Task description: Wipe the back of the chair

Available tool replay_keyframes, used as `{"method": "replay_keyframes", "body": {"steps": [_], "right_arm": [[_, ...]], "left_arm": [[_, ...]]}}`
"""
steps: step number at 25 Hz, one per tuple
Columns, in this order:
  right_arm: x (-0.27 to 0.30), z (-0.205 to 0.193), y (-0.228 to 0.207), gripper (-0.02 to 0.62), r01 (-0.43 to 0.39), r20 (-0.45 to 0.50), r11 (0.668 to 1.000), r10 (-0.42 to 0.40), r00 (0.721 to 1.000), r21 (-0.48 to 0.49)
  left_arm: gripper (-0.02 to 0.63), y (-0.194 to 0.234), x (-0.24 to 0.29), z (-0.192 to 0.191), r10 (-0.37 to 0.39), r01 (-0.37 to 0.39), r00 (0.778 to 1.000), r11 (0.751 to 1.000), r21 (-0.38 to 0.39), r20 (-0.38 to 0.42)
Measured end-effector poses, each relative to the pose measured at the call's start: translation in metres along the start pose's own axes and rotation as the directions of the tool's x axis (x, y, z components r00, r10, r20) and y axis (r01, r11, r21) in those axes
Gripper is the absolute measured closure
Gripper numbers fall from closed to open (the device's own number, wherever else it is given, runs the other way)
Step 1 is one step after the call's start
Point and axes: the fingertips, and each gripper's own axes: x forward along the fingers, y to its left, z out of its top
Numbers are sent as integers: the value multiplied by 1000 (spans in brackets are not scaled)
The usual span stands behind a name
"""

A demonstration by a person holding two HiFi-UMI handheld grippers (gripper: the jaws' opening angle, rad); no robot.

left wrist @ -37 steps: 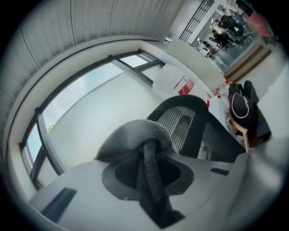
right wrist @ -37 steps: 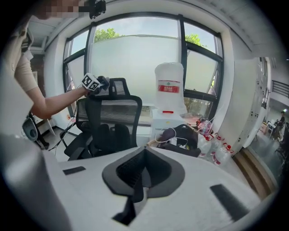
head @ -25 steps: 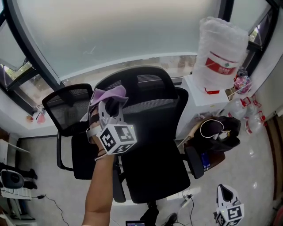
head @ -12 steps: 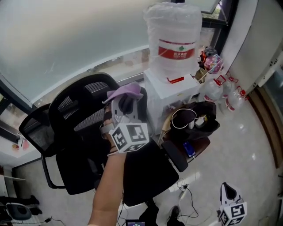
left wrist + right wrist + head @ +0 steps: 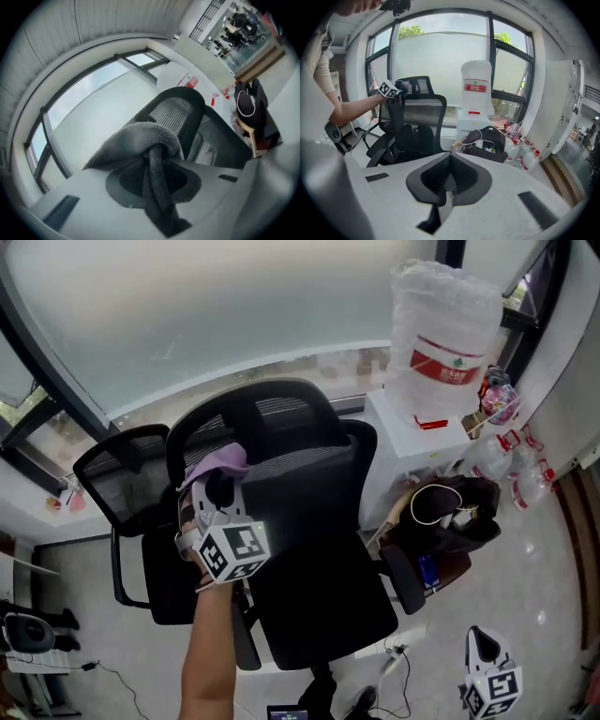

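The left gripper [image 5: 217,491] has its jaws closed tight on a bunched lilac cloth [image 5: 219,462]. The cloth is at the upper left edge of the mesh back [image 5: 298,457] of the black office chair [image 5: 319,563], just below the headrest [image 5: 272,411]. The right gripper [image 5: 482,649] hangs low at the person's right, well apart from the chair, its jaws together with nothing between them, while a large water bottle [image 5: 446,338] stands on a white dispenser [image 5: 412,442] beside the chair.
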Motion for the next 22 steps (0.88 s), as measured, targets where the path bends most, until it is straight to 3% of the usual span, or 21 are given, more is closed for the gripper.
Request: {"method": "replay_keyframes", "body": {"steps": [4, 7, 12, 18, 22], "right_arm": [[23, 21, 30, 601, -80, 3, 996, 80, 997, -50], [30, 26, 46, 601, -120, 12, 990, 121, 993, -70], [13, 17, 26, 601, -56, -22, 998, 55, 998, -34], [-14, -35, -26, 601, 63, -55, 996, -60, 997, 57], [-31, -63, -41, 601, 121, -89, 987, -112, 990, 103]], "left_arm": [[535, 22, -23, -25, 31, -30, 999, 999, 30, -17], [535, 23, -23, -26, 35, -35, 999, 999, 5, -22], [535, -3, 2, -15, -14, 14, 1000, 996, -83, -5], [535, -90, 47, 80, -130, 141, 980, 987, -70, 149], [535, -134, 50, 140, -150, 180, 957, 978, -102, 248]]}}
